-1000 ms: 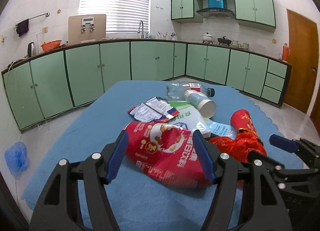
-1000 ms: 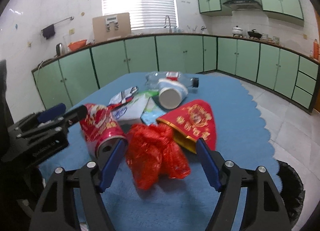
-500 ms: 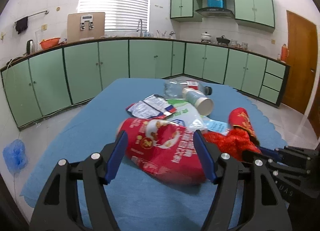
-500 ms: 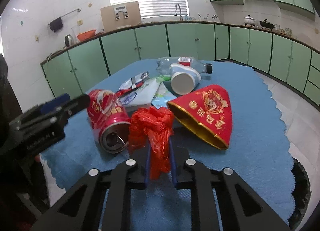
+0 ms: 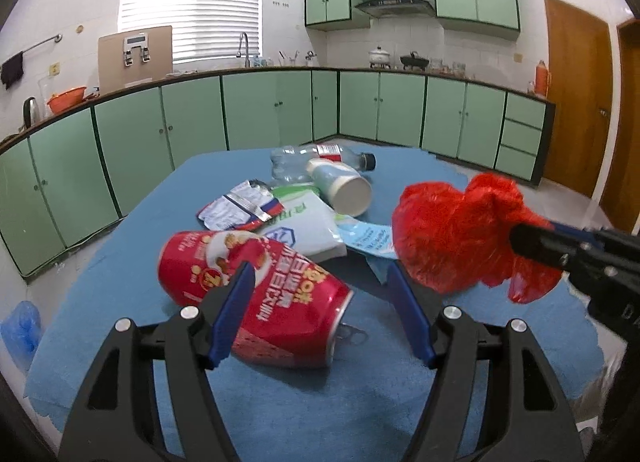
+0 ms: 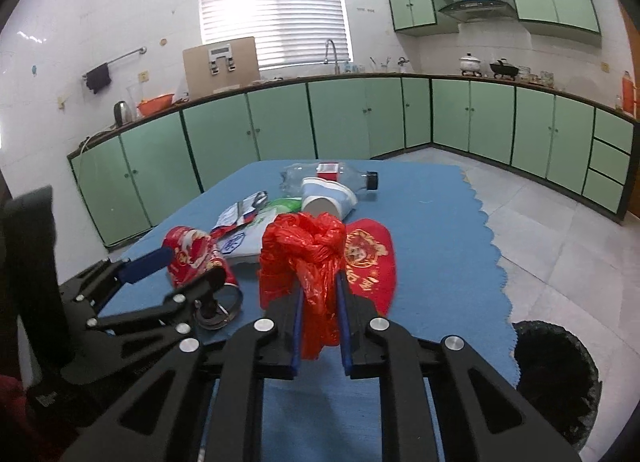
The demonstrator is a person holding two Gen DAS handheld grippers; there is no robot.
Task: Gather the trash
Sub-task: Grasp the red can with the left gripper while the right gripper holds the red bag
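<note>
A red drink can (image 5: 260, 290) lies on its side on the blue tablecloth (image 5: 360, 402). My left gripper (image 5: 320, 267) is open, its fingers on either side of the can's near end, not pressing it. The right wrist view shows the same: left gripper (image 6: 192, 264) straddling the can (image 6: 186, 246). My right gripper (image 6: 318, 294) is shut on a crumpled red plastic bag (image 6: 304, 250), held up off the cloth. From the left wrist view the bag (image 5: 452, 234) hangs from the right gripper (image 5: 520, 240) at the right.
More litter lies beyond: a red embroidered pouch (image 6: 370, 258), a paper cup (image 6: 326, 198), a clear plastic bottle (image 6: 328, 176), a white packet (image 5: 304, 226) and a foil wrapper (image 5: 236, 210). A black-lined bin (image 6: 556, 378) stands on the floor, right of the table.
My right gripper closed on the red bag and lifted it off the cloth. The left gripper moved forward, so its open fingers now flank the can.
</note>
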